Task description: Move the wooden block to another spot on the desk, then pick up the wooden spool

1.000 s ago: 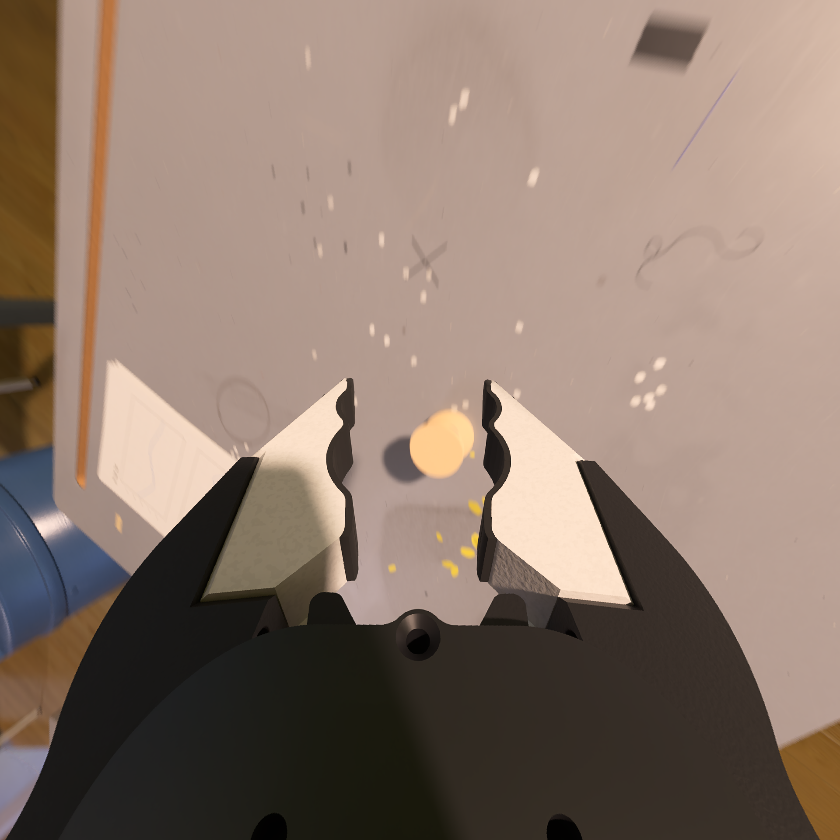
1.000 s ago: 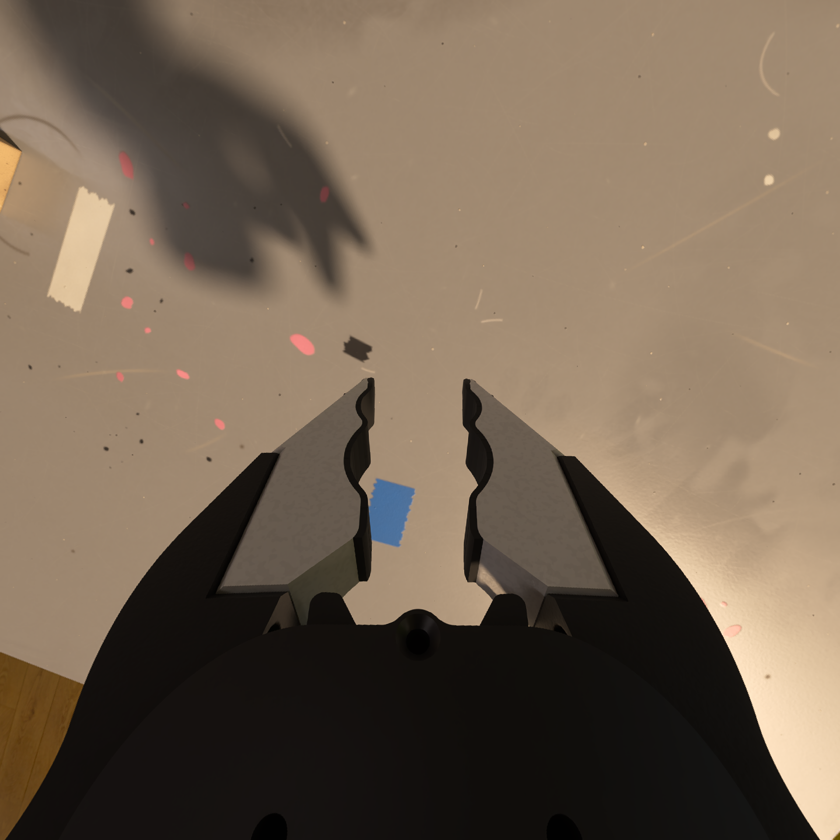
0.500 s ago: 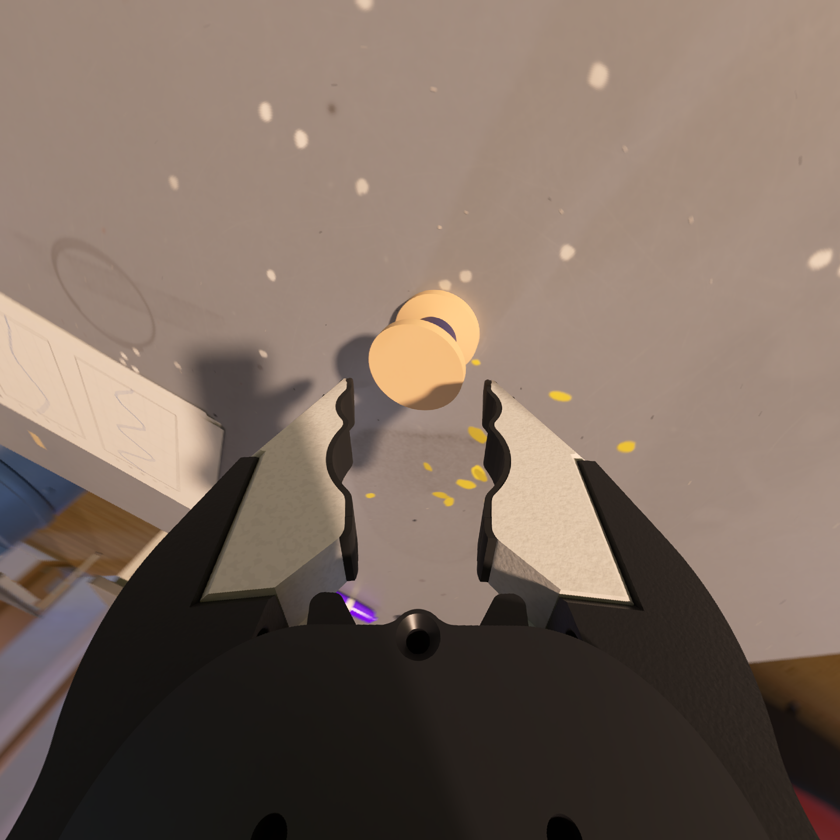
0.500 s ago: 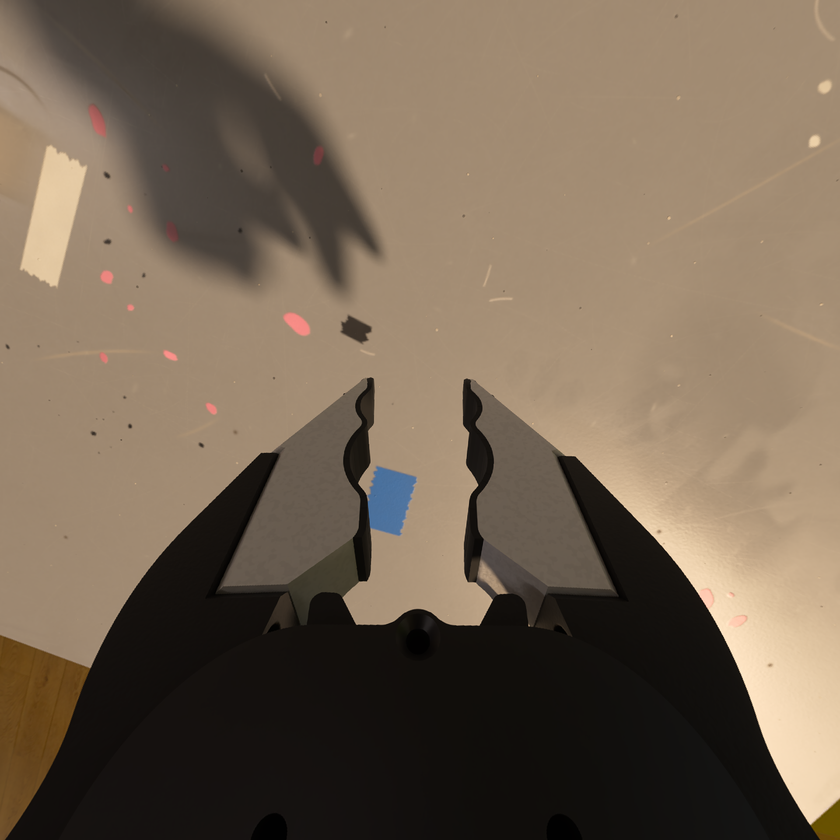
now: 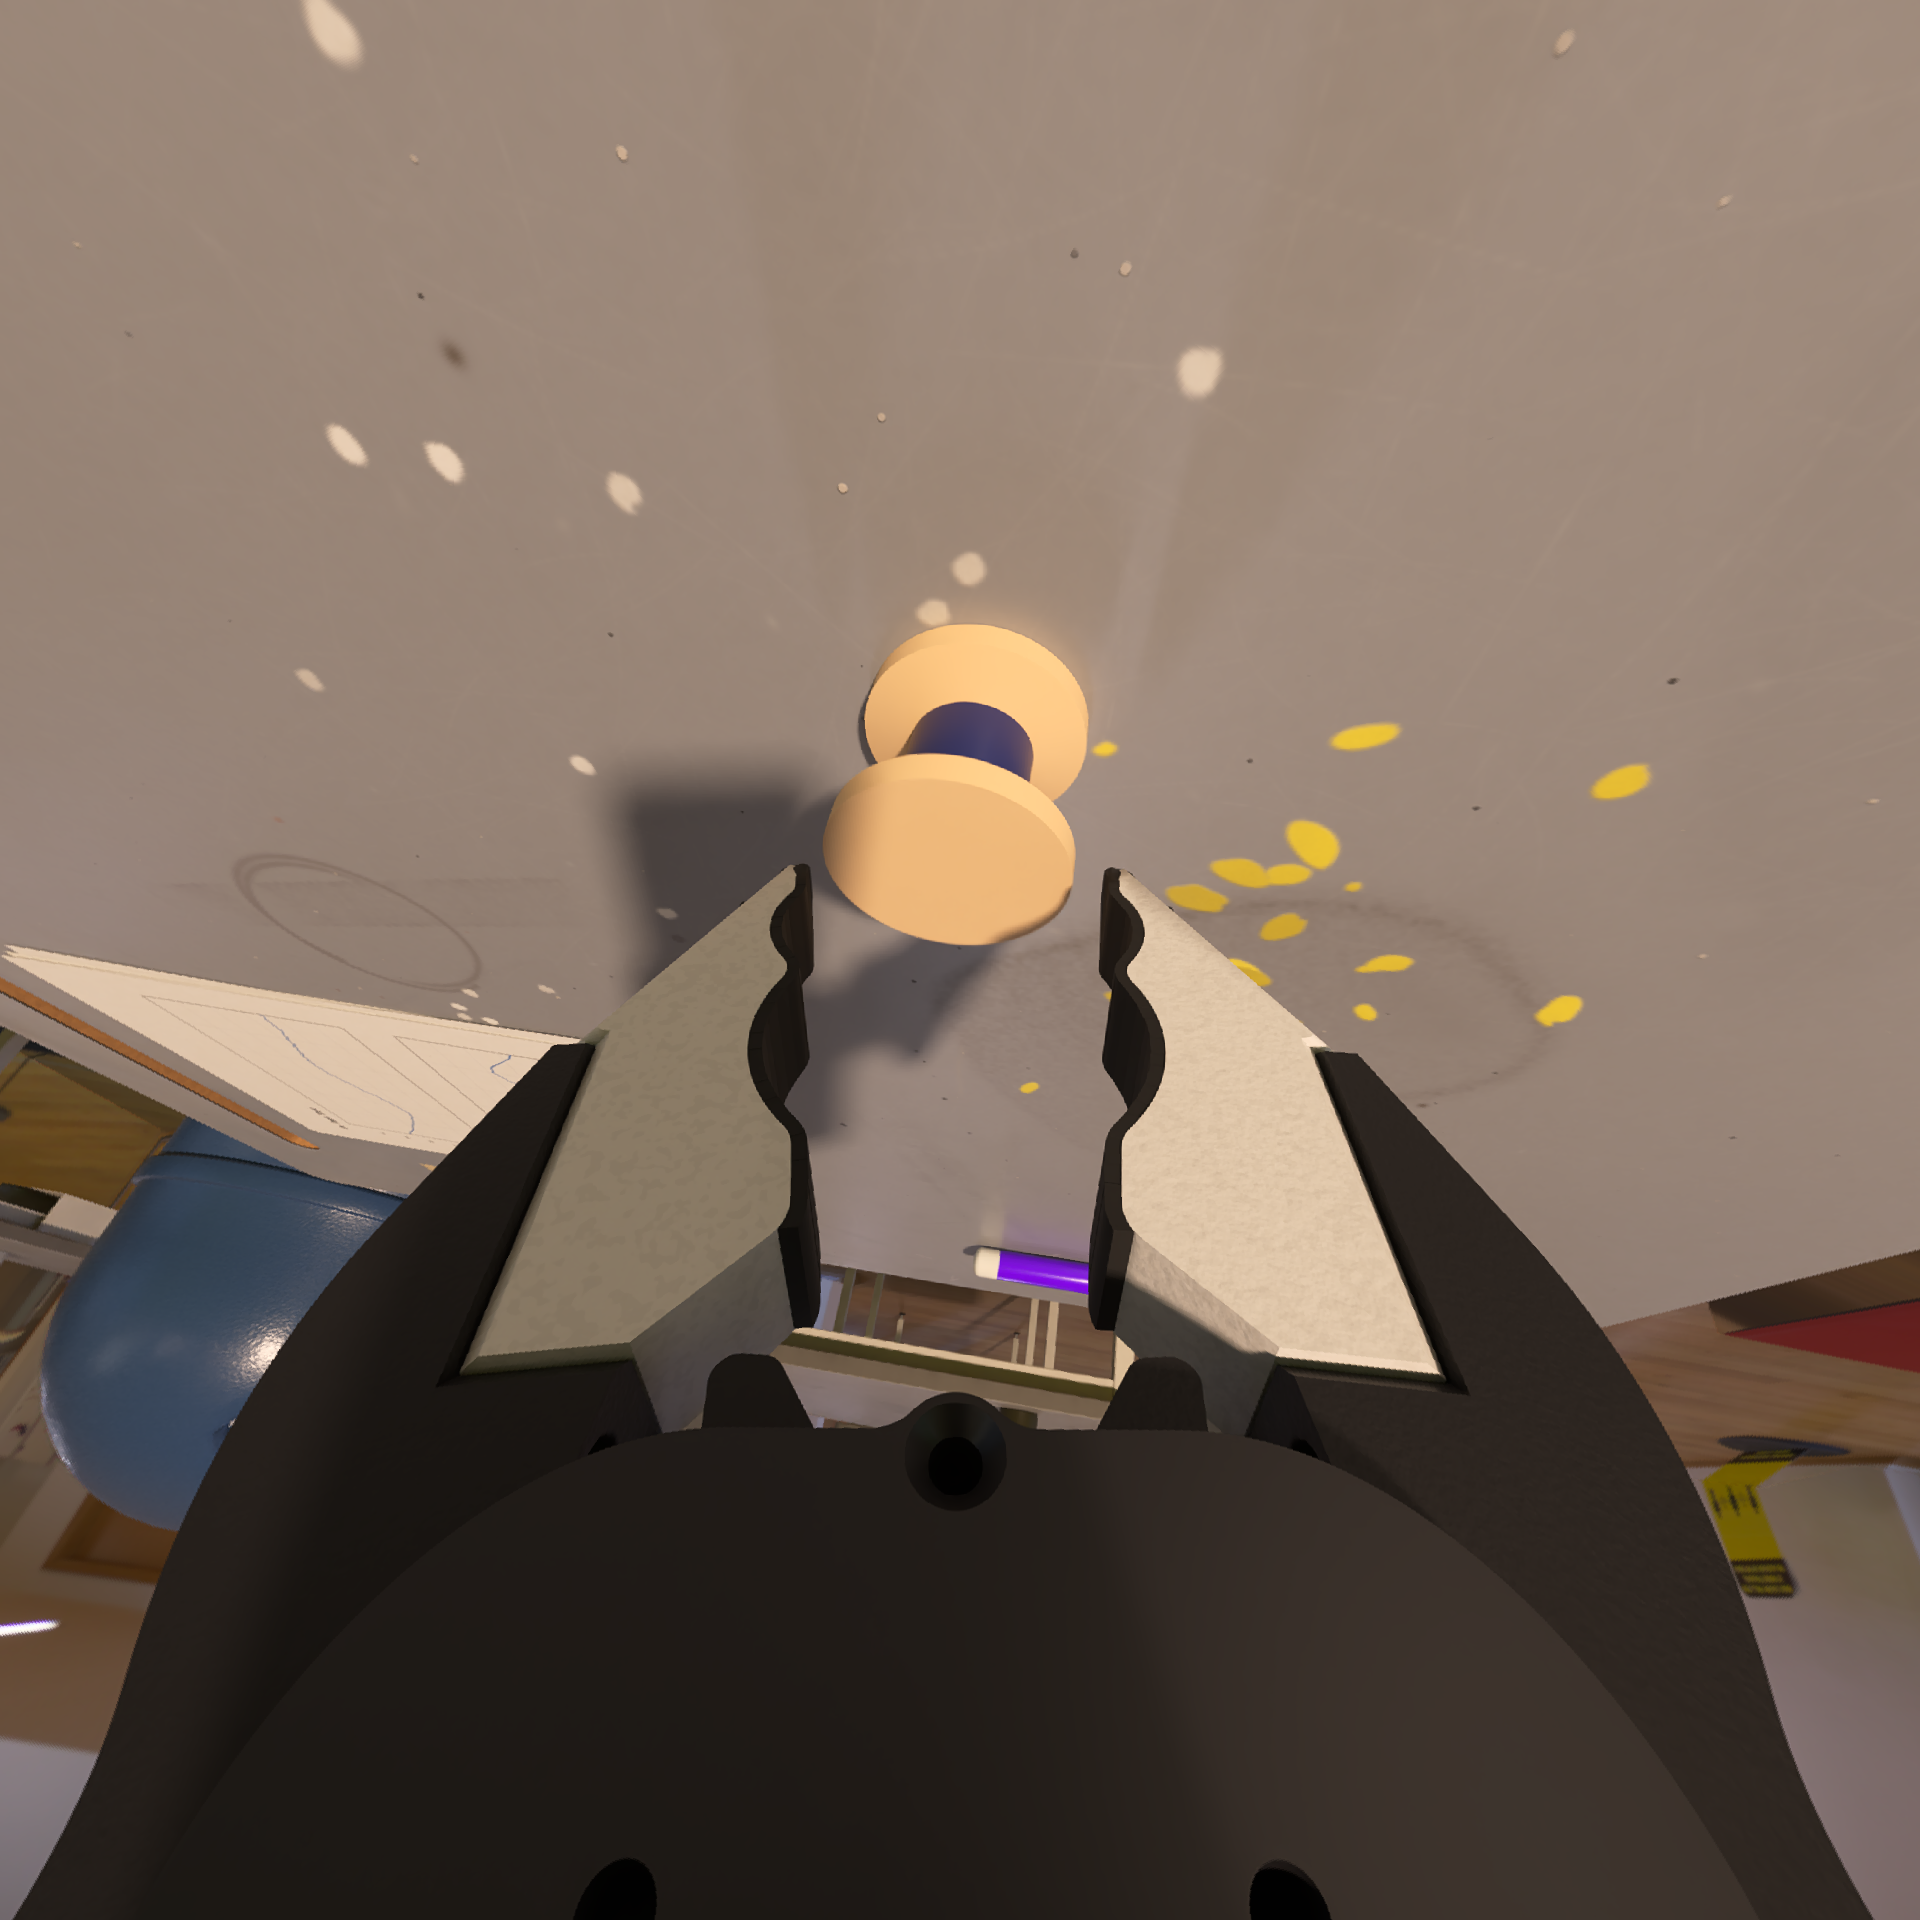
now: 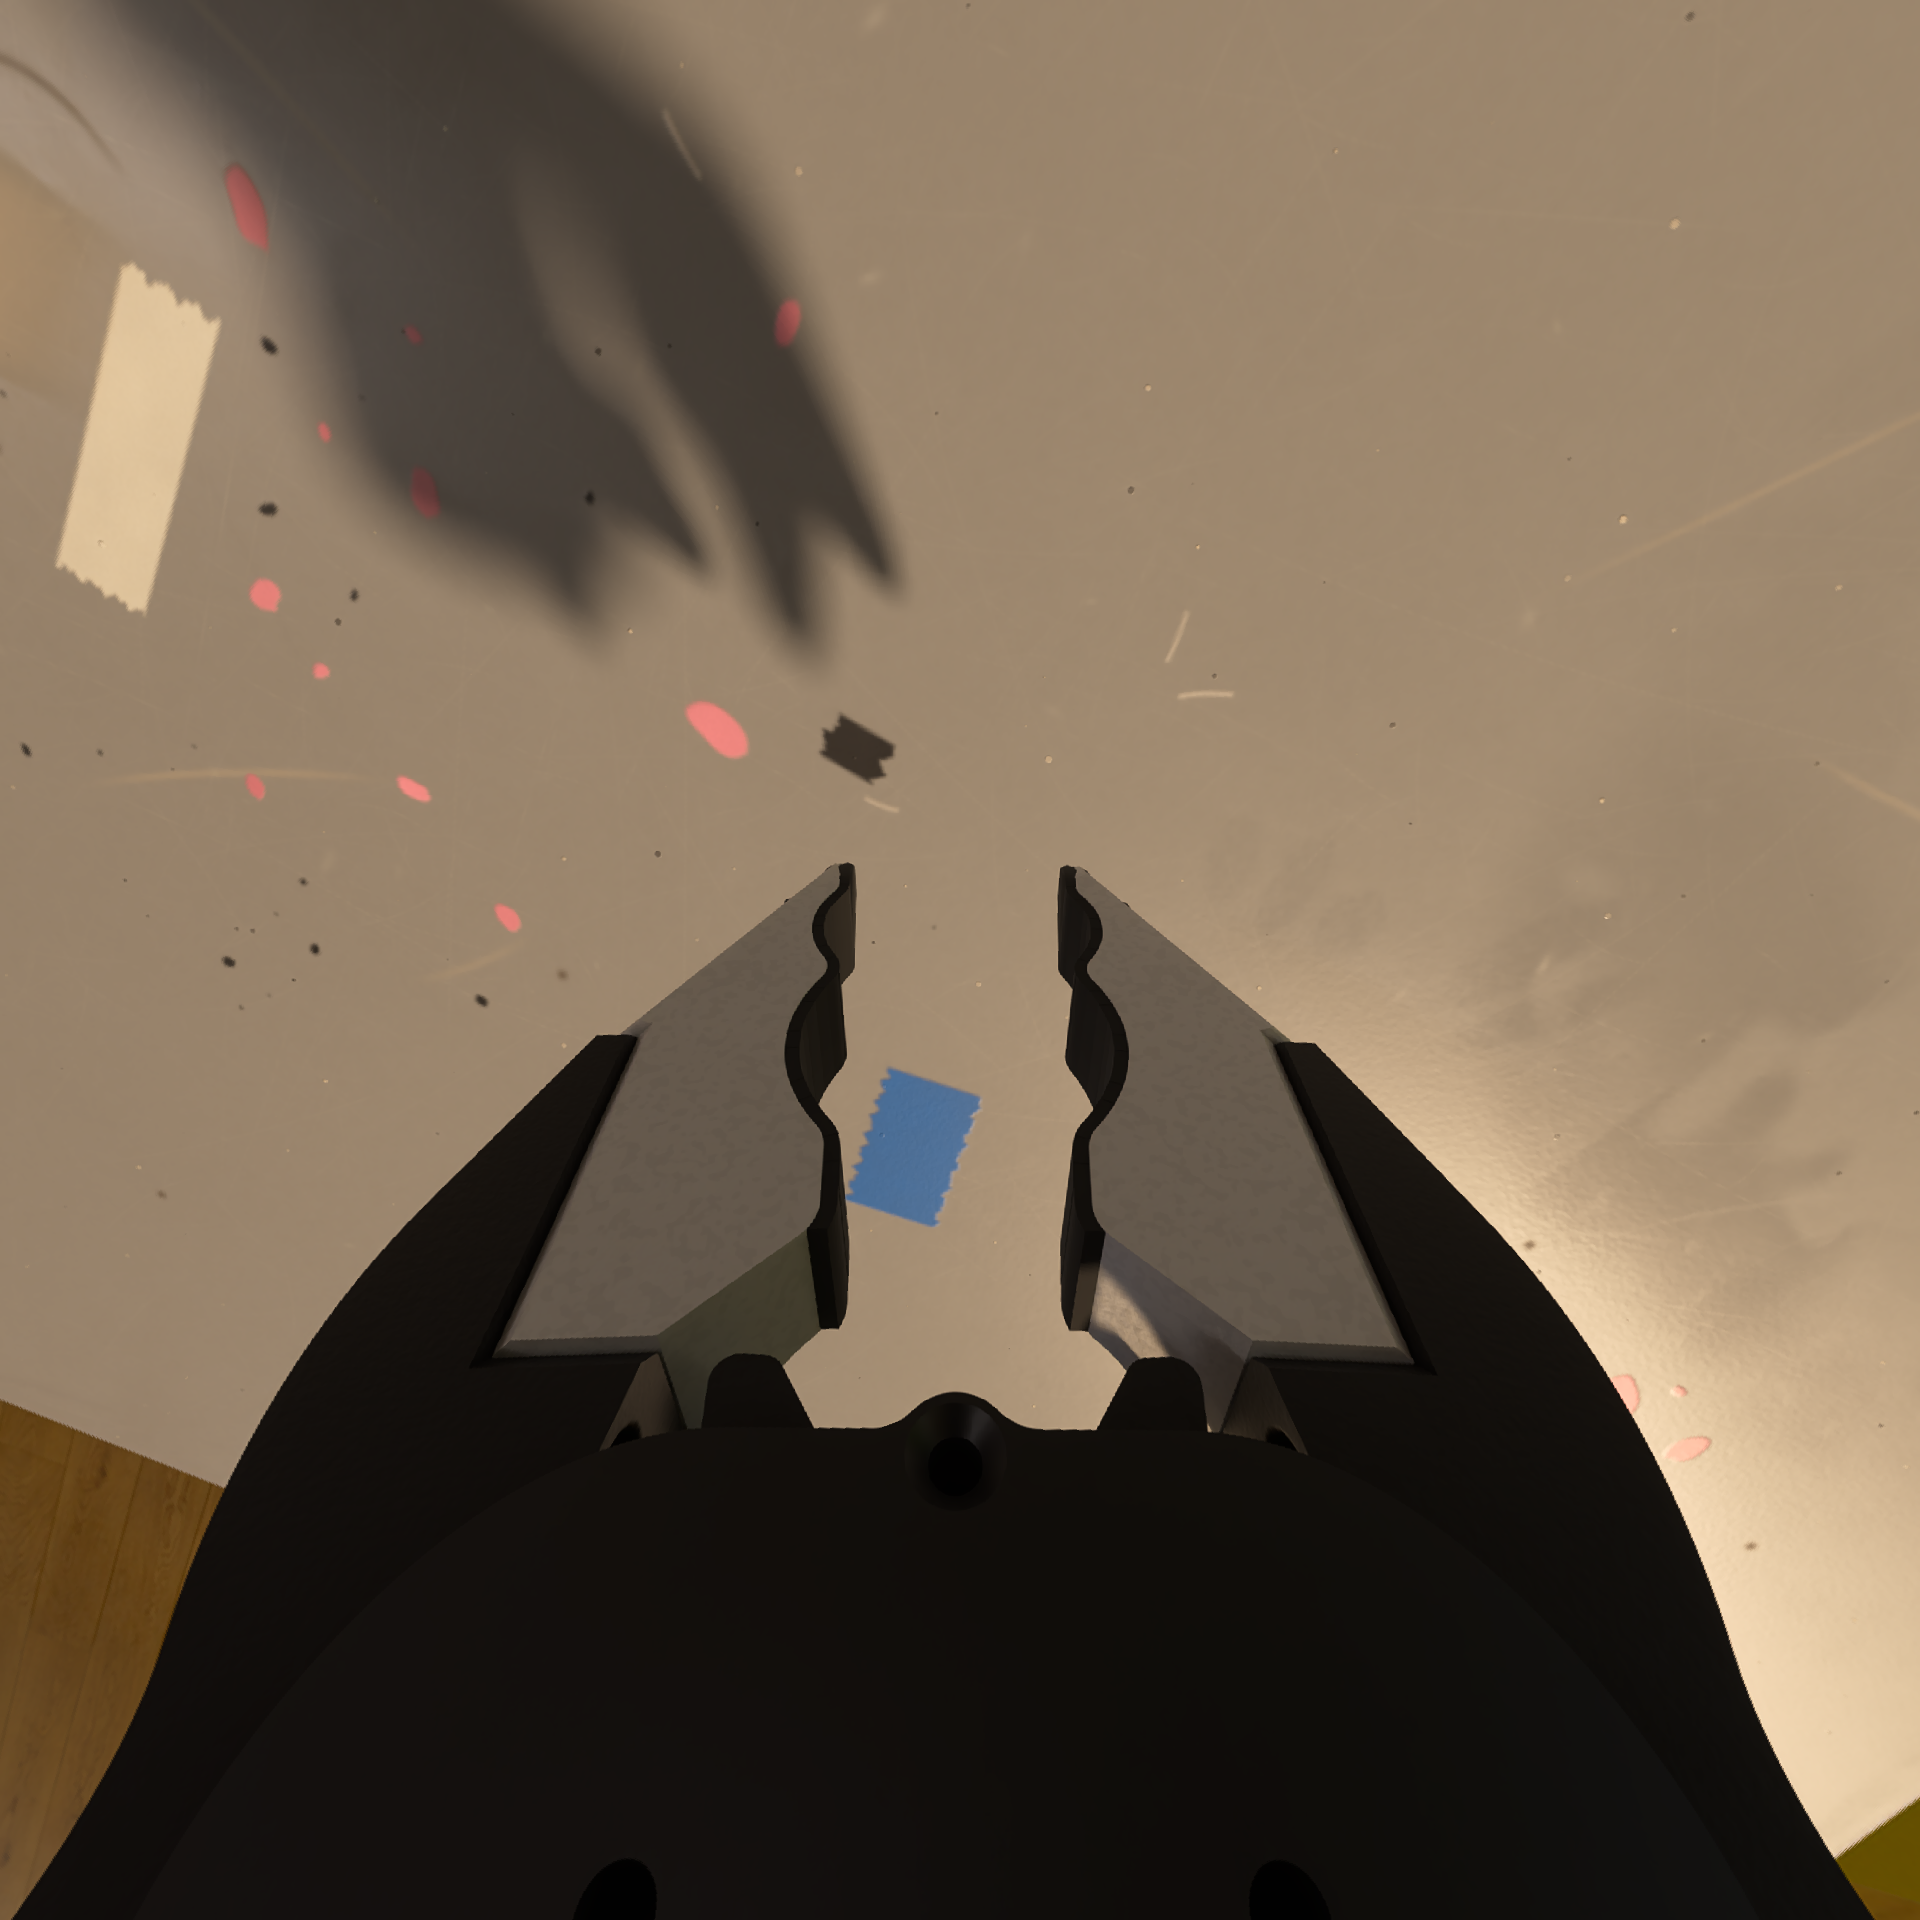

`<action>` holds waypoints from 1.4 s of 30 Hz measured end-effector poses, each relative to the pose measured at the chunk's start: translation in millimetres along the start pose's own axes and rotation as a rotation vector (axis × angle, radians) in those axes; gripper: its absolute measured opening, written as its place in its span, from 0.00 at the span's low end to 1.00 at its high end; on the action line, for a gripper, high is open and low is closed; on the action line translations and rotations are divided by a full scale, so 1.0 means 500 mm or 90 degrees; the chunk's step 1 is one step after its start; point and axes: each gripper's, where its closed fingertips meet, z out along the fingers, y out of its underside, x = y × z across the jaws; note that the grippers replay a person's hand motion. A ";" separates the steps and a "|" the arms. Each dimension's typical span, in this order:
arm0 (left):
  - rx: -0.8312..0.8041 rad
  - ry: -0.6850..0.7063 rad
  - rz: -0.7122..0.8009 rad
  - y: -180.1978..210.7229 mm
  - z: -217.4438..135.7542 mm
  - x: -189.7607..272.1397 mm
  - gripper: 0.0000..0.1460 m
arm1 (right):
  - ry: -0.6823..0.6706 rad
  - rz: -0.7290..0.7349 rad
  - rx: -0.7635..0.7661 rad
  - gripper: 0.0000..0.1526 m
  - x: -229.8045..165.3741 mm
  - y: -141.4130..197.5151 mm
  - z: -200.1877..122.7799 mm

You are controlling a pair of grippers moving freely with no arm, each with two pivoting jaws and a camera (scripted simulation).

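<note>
Lying on its side on the desk (image 5: 1351, 364), the spool (image 5: 956, 790) sits dead ahead of the left gripper (image 5: 954, 883), just past its fingertips and not yet between them. One pale flange faces the gripper, the dark blue core shows behind it, and the second flange is farther off. So the spool's long axis runs nearly along the gripper's reach, tipped a little to the right at the far end.

The left gripper's jaws stand apart with nothing in them. To my eye the near flange looks almost as wide as the gap, so I'd judge the fit to be close. Going straight in would close the fingers (image 5: 665, 1101) on the flange rims, a grip that might let a round thing slip. Turning so the fingers cross the core would seem the safer hold.

The right gripper (image 6: 956, 883) hangs over another stretch of desk, jaws parted by a narrower gap, holding nothing. A blue scrap of tape (image 6: 914, 1158) shows flat on the desk between its fingers. No spool appears in its view, so the left is plainly the nearer one.

The block cannot be made out for certain in either view, so I can't say where it lies.
</note>
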 end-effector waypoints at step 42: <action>0.893 0.133 -0.198 -0.666 -0.407 -0.035 0.34 | -0.043 -0.004 -0.043 0.24 -0.007 0.023 0.028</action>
